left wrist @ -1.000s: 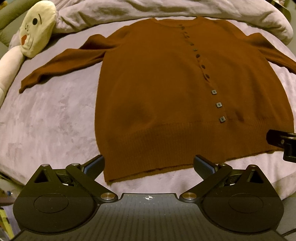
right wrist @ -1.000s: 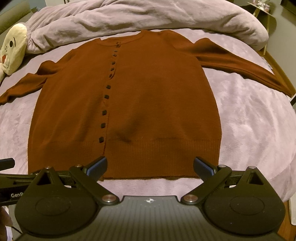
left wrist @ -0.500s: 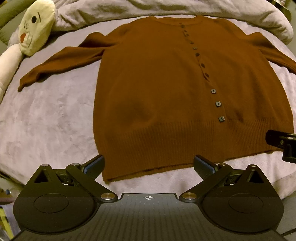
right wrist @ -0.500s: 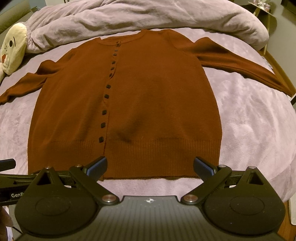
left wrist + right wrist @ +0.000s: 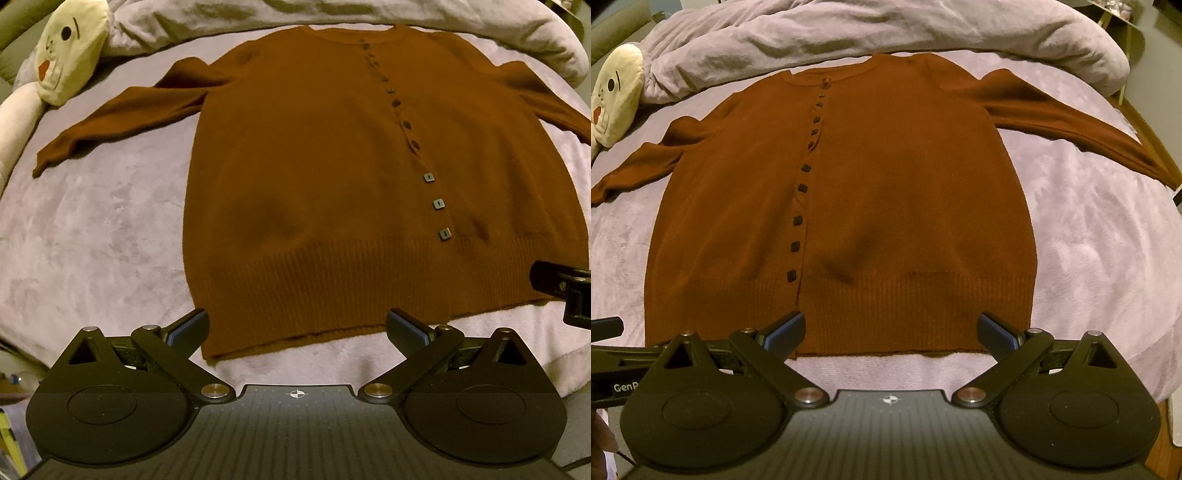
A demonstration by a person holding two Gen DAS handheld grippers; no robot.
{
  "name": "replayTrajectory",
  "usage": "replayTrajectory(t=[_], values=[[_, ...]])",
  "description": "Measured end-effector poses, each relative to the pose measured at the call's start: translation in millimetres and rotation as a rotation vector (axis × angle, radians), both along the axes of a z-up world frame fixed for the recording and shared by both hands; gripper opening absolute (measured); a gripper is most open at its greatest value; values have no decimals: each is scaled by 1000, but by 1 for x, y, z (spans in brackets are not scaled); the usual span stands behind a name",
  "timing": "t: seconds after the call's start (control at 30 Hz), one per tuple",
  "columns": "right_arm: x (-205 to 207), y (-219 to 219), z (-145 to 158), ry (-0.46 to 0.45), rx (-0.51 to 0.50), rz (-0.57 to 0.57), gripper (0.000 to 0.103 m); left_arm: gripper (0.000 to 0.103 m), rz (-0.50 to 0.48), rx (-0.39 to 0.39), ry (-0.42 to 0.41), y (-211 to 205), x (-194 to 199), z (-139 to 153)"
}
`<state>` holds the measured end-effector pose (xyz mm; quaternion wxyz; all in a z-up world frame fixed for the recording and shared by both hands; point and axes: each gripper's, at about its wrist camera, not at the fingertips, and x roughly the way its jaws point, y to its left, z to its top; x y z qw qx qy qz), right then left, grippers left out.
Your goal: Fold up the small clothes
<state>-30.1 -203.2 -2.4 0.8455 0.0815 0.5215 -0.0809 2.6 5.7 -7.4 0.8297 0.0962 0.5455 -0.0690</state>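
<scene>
A rust-brown buttoned cardigan (image 5: 314,177) lies flat and face up on a lilac bed cover, both sleeves spread out; it also shows in the right wrist view (image 5: 886,184). My left gripper (image 5: 295,328) is open and empty, just short of the hem's left part. My right gripper (image 5: 890,330) is open and empty, just short of the hem's right part. The right gripper's body shows at the right edge of the left wrist view (image 5: 565,291).
A cream plush toy with a face (image 5: 70,55) lies at the back left. A bunched lilac duvet (image 5: 886,29) runs along the back. The bed cover (image 5: 92,229) stretches left of the cardigan. A small side table (image 5: 1115,11) stands at far right.
The left view has shifted slightly, the cardigan sliding a little left in the frame. The right gripper has barely moved. Both stay open.
</scene>
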Motion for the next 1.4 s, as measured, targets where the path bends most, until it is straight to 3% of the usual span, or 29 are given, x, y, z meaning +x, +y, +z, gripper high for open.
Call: replayTrajectory(t=[1.4], values=[[6, -5, -16, 38, 21, -9, 99, 103, 16, -28, 57, -1, 10, -16]])
